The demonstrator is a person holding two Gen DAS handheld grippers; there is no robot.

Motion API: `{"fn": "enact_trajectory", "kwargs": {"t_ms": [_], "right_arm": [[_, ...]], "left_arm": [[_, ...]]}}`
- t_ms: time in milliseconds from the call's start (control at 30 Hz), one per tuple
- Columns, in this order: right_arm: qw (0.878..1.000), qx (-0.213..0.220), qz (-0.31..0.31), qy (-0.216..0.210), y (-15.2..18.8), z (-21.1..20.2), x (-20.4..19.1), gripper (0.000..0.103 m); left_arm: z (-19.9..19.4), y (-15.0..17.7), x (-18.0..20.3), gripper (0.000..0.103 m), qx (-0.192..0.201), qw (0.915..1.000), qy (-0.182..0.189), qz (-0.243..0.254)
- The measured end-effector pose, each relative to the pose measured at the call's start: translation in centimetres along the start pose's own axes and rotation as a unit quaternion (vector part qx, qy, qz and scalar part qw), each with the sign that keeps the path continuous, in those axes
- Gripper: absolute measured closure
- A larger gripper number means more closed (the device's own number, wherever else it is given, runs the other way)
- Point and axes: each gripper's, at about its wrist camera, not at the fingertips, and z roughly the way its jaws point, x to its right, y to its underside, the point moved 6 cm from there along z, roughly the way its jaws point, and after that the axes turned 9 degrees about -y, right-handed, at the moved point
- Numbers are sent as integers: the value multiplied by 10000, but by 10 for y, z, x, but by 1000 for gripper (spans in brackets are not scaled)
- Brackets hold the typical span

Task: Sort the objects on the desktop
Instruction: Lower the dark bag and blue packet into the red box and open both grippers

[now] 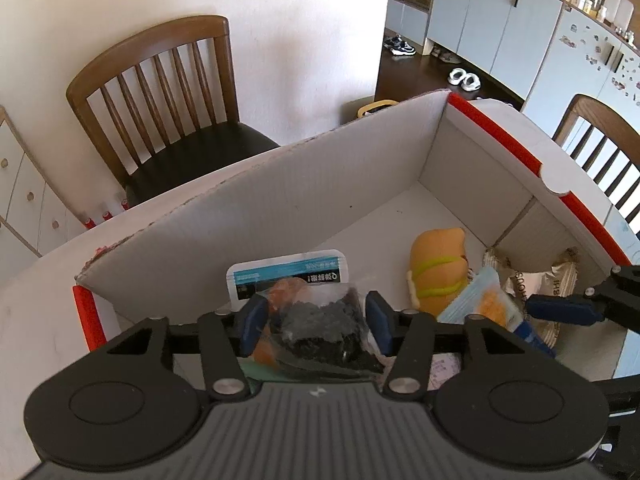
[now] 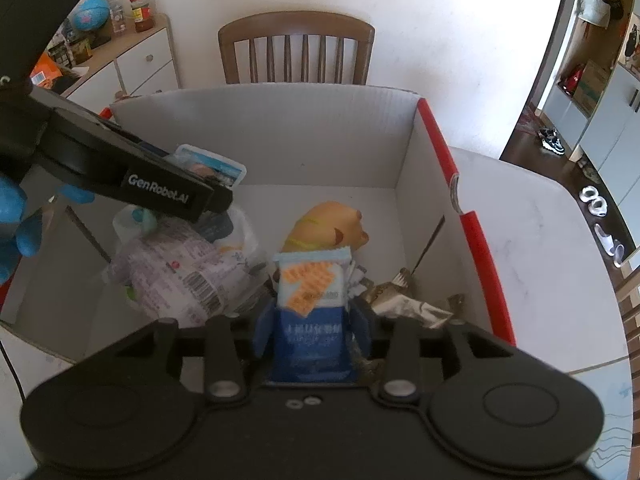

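A white cardboard box (image 1: 280,208) with red edges stands on the table, seen from above in both wrist views. My left gripper (image 1: 316,326) hangs inside it, jaws slightly apart, with a clear bag of dark pieces (image 1: 324,328) between the blue pads. My right gripper (image 2: 312,334) is low in the box (image 2: 280,132) too, and a blue-and-white packet with orange print (image 2: 310,280) stands between its loosely parted pads. A hot-dog toy (image 2: 328,224) lies behind that packet. In the right wrist view the left gripper (image 2: 216,200) reaches in from the upper left.
The box also holds a blue-and-white pouch (image 1: 288,272) against the far wall, a printed white bag (image 2: 176,272) and a silver wrapper (image 2: 412,304). A wooden chair (image 2: 296,48) stands behind the white table (image 2: 540,220). A blue-gloved hand (image 2: 16,216) holds the left gripper.
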Motion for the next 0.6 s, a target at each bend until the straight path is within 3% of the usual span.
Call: {"fn": "enact_trajectory", "kwargs": {"t_ms": [100, 400, 533, 600], "right_arm": [[10000, 41, 8, -42, -2, -5, -1, 56], [9998, 146, 64, -135, -5, -23, -3, 52], [9995, 284, 44, -145, -6, -33, -4, 33], [9993, 322, 39, -159, -8, -37, -5, 32]], "left_arm": [[-3, 1, 1, 39, -22, 10000, 33, -36], [-21, -2, -1, 35, 118, 9997, 25, -196], [-30, -4, -3, 33, 176, 9994, 51, -277], [-35, -4, -3, 32, 195, 9994, 32, -298]]}}
